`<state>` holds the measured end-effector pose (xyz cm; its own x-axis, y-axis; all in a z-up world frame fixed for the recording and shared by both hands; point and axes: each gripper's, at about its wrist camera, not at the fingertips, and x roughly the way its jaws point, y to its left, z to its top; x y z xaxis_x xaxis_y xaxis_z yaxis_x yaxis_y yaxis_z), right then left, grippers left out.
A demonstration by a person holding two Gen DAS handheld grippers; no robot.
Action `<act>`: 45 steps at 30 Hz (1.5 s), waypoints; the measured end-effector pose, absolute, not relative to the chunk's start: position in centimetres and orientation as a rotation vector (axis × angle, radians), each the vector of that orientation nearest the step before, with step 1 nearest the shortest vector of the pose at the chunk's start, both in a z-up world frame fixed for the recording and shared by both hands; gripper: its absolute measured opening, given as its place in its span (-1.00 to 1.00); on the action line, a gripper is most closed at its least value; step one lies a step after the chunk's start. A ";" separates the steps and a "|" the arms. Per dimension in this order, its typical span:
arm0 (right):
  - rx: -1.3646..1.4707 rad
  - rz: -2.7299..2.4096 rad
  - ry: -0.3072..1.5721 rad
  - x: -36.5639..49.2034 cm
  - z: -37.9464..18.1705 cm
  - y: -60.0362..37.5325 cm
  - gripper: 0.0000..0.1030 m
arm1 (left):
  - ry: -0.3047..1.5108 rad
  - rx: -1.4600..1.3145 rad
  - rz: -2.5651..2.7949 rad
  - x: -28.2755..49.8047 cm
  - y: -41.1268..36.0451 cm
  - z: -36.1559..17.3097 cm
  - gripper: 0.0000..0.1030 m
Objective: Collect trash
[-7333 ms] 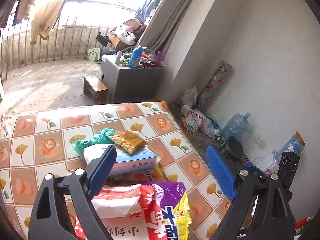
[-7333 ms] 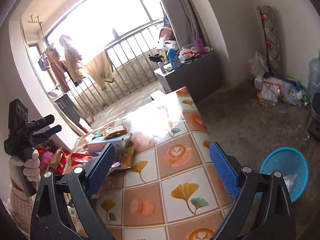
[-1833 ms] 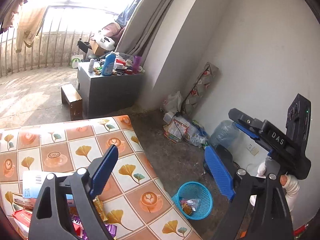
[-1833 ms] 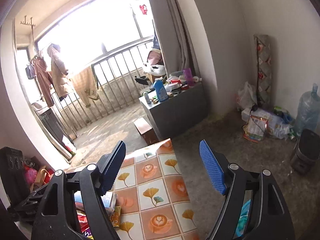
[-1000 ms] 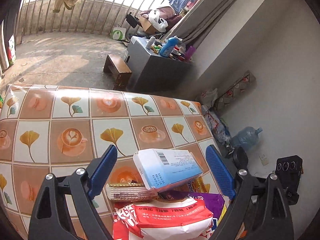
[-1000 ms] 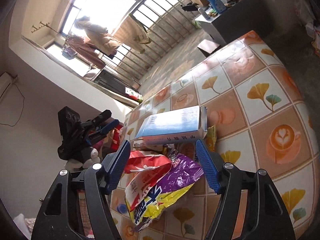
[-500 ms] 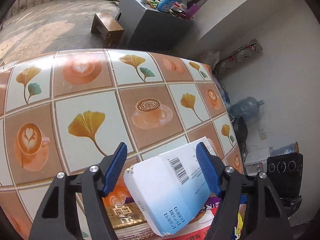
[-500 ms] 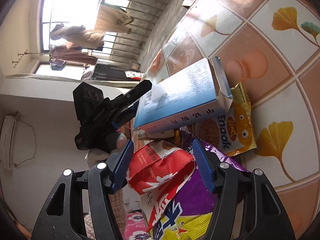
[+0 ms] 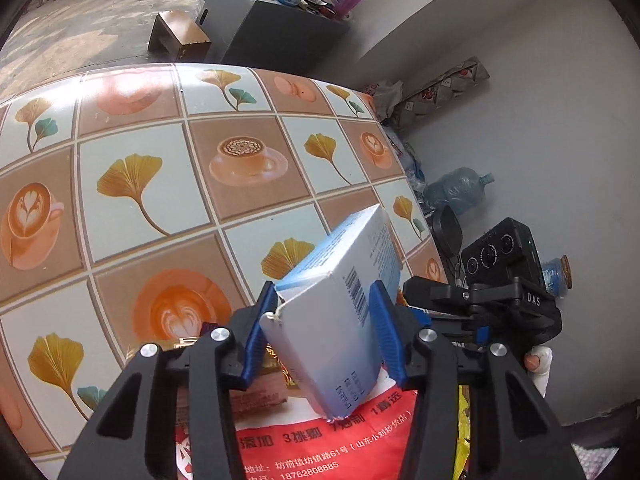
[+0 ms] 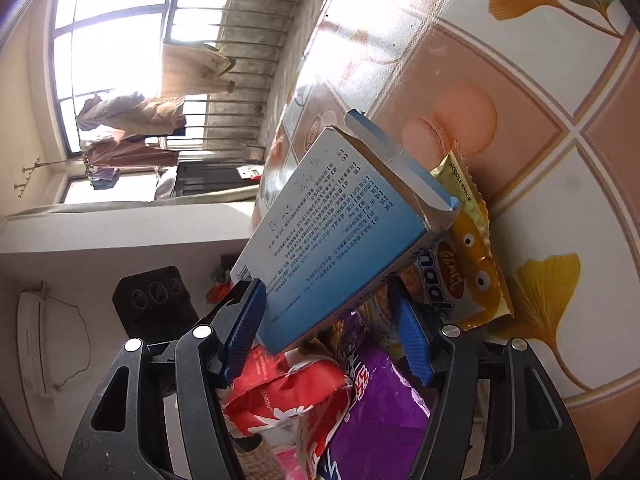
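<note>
1. Left gripper (image 9: 326, 330): narrowed onto the blue-and-white carton (image 9: 340, 312), both blue pads pressed flat against its two opposite sides, barcode face turned toward the right pad (image 9: 386, 336).
2. Carton tilted, far end raised over the tiled table (image 9: 160, 152), near end hanging above the red snack bag (image 9: 320, 444); from the left wrist view, cannot tell whether it touches the bag.
3. Right gripper (image 10: 330, 330): about half open, blue pads either side of the same carton (image 10: 332, 236); left pad (image 10: 244, 326) at or just against the carton's lower corner, right pad (image 10: 412, 344) apart from it; true contact not clear, so no grip confirmed.
4. Carton seen from the right wrist view with torn open flap (image 10: 400, 164) at its far end, printed text panel facing the camera, lying slanted across the wrapper heap.
5. Beneath the carton: yellow noodle snack packet (image 10: 468, 248) flat on the table, purple wrapper (image 10: 380, 408) and red snack bag (image 10: 288, 392) close under the right gripper, overlapping one another.
6. Right gripper's black camera housing (image 9: 500, 256) visible in the left wrist view, just beyond the carton at the table's right edge; a gloved fingertip (image 9: 538, 364) beside it.
7. Floor past the table edge: water jug (image 9: 456, 192) near the wall; grey cabinet (image 9: 272, 36) loaded with bottles farther back, wooden stool (image 9: 180, 36) beside it.
</note>
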<state>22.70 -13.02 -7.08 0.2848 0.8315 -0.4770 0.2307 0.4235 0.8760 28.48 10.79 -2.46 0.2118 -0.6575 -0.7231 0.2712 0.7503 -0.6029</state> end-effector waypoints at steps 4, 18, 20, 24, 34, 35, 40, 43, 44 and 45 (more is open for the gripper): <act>1.148 0.552 1.224 22.3 -7.0 -13.3 0.19 | 1.202 -0.376 -0.738 27.4 9.6 -1.8 -0.24; 1.172 0.548 1.144 21.2 -6.4 -14.6 0.21 | 1.103 -0.265 -0.776 24.6 6.8 -0.3 -0.41; 1.160 0.540 1.117 21.2 -5.7 -15.0 0.34 | 1.033 -0.165 -0.775 23.7 5.9 0.9 -0.41; 1.181 0.529 1.073 21.1 -5.0 -16.0 0.47 | 0.902 0.108 -0.766 20.9 3.1 2.4 -0.41; 1.256 0.496 1.130 21.0 -7.6 -15.9 0.58 | 0.853 0.252 -0.806 18.2 0.0 2.4 -0.41; 1.268 0.501 1.131 20.9 -7.8 -16.0 0.58 | 0.859 0.241 -0.811 18.2 0.1 2.4 -0.40; 1.333 0.517 1.139 21.0 -8.3 -16.0 0.58 | 0.863 0.222 -0.812 18.1 0.2 2.3 -0.41; 1.354 0.509 1.138 20.9 -8.3 -16.2 0.58 | 0.864 0.200 -0.834 17.9 0.2 2.3 -0.41; 1.361 0.511 1.135 20.9 -8.5 -16.2 0.58 | 0.865 0.193 -0.843 17.9 0.2 2.3 -0.41; 1.378 0.512 1.134 20.5 -8.7 -16.6 0.57 | 0.865 0.189 -0.853 17.8 0.1 2.3 -0.41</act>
